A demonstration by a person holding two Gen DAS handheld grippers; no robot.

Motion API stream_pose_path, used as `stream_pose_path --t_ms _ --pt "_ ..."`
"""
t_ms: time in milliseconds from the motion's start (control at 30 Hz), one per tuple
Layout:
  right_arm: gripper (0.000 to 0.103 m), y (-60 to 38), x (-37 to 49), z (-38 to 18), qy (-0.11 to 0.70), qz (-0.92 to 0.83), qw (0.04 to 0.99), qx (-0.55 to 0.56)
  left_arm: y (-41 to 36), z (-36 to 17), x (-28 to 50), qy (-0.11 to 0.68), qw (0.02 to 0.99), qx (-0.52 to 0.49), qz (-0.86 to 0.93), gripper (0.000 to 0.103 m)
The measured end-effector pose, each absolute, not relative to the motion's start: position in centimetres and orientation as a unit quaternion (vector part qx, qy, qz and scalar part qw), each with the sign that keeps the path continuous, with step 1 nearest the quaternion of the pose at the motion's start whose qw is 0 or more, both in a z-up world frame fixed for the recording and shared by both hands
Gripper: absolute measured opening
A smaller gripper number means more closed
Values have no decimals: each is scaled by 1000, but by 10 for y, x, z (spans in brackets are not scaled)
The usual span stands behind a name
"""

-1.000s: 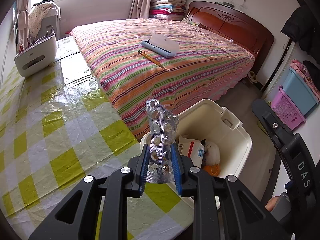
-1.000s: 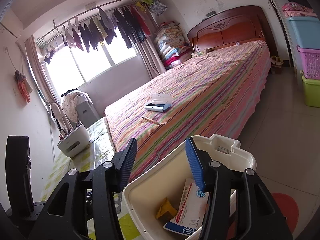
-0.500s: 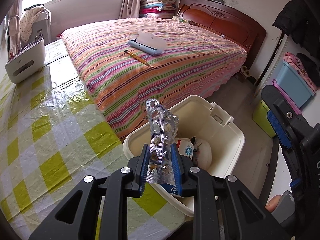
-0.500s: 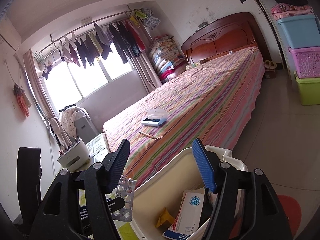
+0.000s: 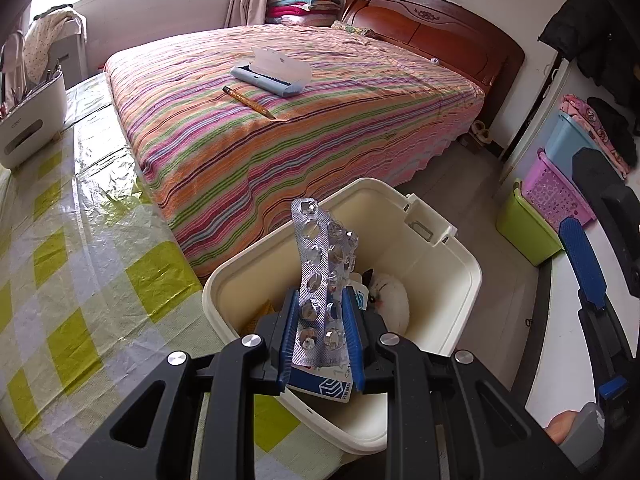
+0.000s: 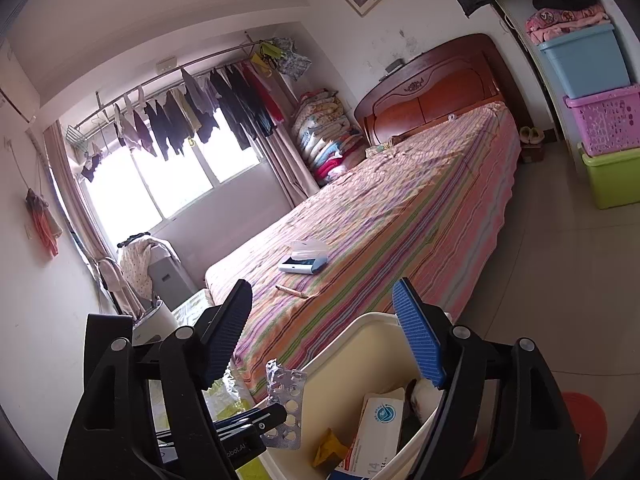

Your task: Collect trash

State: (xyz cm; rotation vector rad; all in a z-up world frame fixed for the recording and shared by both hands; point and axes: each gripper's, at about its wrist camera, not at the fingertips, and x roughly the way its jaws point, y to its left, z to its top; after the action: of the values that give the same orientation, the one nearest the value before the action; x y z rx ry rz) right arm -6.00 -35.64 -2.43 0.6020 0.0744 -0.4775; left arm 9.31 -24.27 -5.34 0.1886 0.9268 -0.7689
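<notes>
I am working through the drop-off step: a spent blister pack [image 5: 320, 280] is being carried to the cream bin [image 5: 460, 264], and from left to right that is checked tablecloth [image 5: 80, 280], then the bin at its edge, then open floor. My left gripper [image 5: 320, 340] is clamping the pack by its lower end, jaws narrow, the foil standing upright just over the bin's near rim; in the right wrist view the pack [image 6: 286, 404] is sitting right at that rim. Inside I am seeing a medicine box [image 6: 376, 428] and a yellow wrapper [image 6: 330, 448]. Next, I judge, the left jaws need to part over the opening. My right gripper [image 6: 324, 332] has just been opening; its pads are standing wide, nothing between them, above the bin.
</notes>
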Motion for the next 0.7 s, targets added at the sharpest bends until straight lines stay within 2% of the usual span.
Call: stream_pose_path --t_ms 367,400,467,500,533,700 --pt "74 -358 -63 -24 29 -232 924 302 -258 -62 88 434 817 113 -362 24" --pt "74 -358 -63 -24 29 -232 924 303 -257 -62 88 433 818 114 -361 28" --pt "74 -358 -63 -24 28 -232 923 305 -256 -60 87 425 827 113 -351 45" --pt "75 -358 -63 -24 28 -232 923 305 -255 -58 86 416 834 112 -344 60" --pt "75 -358 -63 -24 29 -232 923 305 -253 -55 85 405 843 112 -336 68" --pt "82 -357 -62 -24 30 -235 922 306 -240 -41 78 365 870 116 -310 72"
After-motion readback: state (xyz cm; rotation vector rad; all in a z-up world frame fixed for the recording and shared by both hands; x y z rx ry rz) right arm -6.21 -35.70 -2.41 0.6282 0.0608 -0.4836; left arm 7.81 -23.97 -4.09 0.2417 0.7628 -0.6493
